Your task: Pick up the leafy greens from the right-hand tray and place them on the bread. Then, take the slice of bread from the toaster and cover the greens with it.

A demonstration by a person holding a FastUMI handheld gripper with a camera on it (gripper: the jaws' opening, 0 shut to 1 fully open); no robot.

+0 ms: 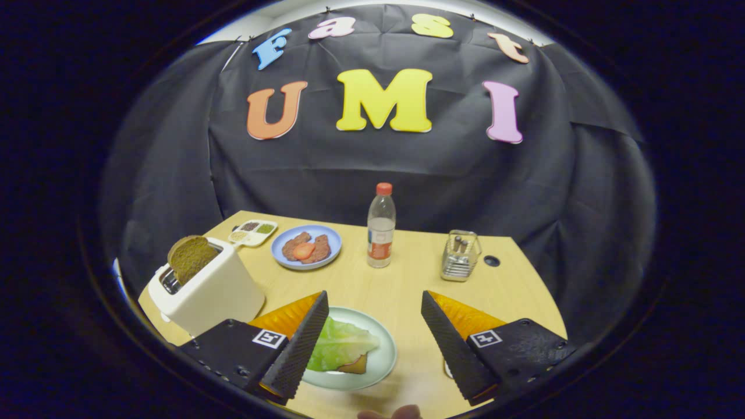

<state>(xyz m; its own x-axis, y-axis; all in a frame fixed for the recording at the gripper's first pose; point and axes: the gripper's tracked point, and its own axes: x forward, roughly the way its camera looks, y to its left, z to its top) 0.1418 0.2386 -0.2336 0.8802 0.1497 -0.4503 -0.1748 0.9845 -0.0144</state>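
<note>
Tool (374, 302) wide open and empty above bare worktop (401, 285), ridged fingers (302, 343) flanking crinkled greens (340, 343) on round plate (381, 361).

Green leafy greens (340, 343) on pale-green plate (381, 361) — brown bread (191, 257), white toaster (215, 294).

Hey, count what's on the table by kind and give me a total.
Round plates: 2, blue, pale green
White toaster: 1
Clear red-capped bottle: 1
Metal holder: 1
White divided dish: 1
Total: 6
Open gripper hovers.
</note>
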